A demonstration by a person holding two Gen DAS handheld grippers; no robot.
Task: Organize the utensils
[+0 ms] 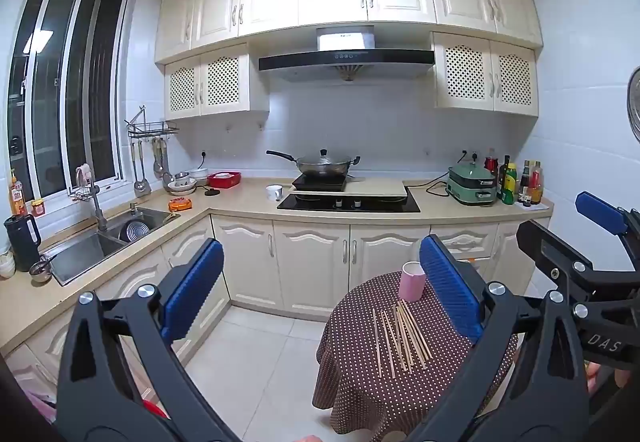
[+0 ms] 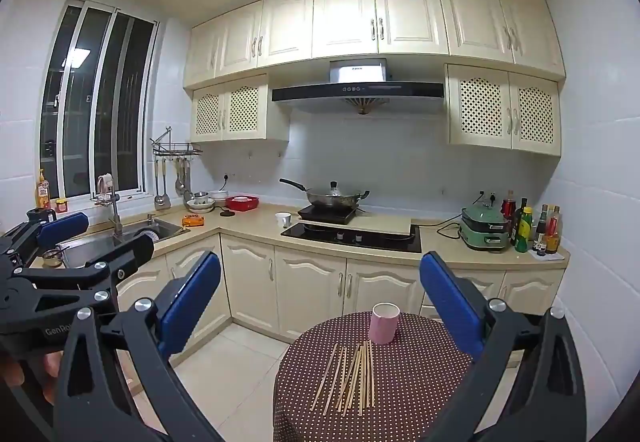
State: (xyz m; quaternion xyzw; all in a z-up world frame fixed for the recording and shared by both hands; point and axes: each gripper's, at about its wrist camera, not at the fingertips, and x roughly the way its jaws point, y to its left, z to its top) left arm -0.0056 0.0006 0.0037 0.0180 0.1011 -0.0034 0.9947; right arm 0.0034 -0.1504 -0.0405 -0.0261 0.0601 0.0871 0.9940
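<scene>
Several wooden chopsticks (image 1: 400,338) lie loose on a small round table with a brown dotted cloth (image 1: 360,382). A pink cup (image 1: 412,281) stands upright just behind them. My left gripper (image 1: 320,282) is open and empty, held above and short of the table. My right gripper (image 2: 320,290) is open and empty too, also short of the table. The right wrist view shows the chopsticks (image 2: 352,378), the cup (image 2: 384,323) and the cloth (image 2: 420,402). Each gripper shows at the edge of the other's view.
A kitchen counter (image 1: 244,202) runs along the far wall with a sink (image 1: 104,242), a wok on a hob (image 1: 324,164), a white mug (image 1: 274,192), a green cooker (image 1: 472,182) and bottles (image 1: 516,178). Tiled floor (image 1: 256,354) lies left of the table.
</scene>
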